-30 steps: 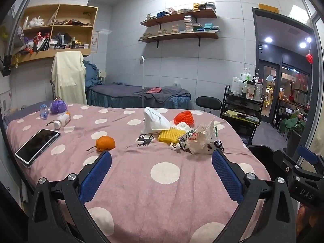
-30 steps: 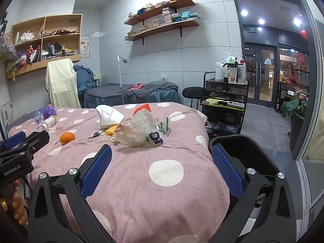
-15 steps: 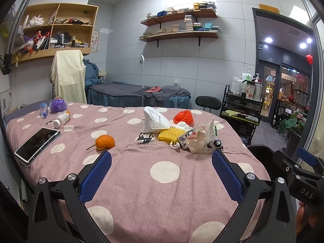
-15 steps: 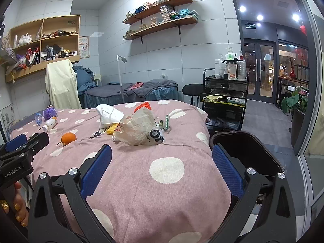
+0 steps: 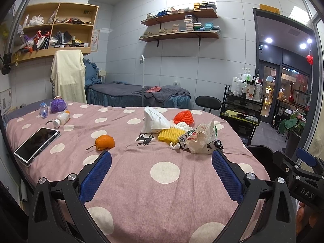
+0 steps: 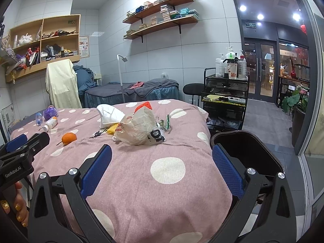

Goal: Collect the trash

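Above bedspread [image 5: 165, 182], both claws unmoved (gaping, empty); trash pile [image 5: 182, 133] untouched.

Both views are bright and evenly lit from overhead, with cool white glare on the tiled wall [image 5: 125, 16]. Ceiling spotlights [image 6: 260, 16] flare beyond the doorway. Shadows stay soft. Fisheye bending curves the edges, corners vignette black, focus is sharp.

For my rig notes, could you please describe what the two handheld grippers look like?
Both are black angular frames with silver screws and blue textured finger pads. The left gripper reads "GenRobot.AI" on its side; the right gripper reads "DAS". Gold glitter nail polish shows on the left hand.
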Tool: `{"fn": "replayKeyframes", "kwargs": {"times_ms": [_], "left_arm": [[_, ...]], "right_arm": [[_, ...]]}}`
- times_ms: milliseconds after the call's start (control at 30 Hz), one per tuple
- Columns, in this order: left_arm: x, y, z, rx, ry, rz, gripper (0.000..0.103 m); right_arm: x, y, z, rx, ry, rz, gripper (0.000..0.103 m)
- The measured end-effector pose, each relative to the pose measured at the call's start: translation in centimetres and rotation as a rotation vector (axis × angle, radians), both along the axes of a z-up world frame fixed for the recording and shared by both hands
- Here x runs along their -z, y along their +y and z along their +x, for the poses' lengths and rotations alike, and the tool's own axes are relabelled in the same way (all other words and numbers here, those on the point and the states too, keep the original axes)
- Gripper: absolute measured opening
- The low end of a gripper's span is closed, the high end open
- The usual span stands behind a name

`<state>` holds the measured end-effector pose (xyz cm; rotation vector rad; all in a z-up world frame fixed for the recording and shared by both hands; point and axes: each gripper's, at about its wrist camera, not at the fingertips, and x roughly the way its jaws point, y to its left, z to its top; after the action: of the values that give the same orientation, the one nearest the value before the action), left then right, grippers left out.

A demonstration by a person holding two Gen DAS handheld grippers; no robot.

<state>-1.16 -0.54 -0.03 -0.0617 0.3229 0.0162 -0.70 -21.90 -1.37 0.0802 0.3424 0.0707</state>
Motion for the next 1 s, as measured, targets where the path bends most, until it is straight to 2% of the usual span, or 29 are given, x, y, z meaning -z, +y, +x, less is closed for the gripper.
{"fn": "replayKeyframes", "kwargs": {"times_ms": [1000], "left_arm": [[0.0, 0.6, 0.7, -0.003, 0.006, -0.005, 0.097]], "right_arm": [[0.0, 0.2, 0.3, -0.008, 0.005, -0.001, 0.098]]}}
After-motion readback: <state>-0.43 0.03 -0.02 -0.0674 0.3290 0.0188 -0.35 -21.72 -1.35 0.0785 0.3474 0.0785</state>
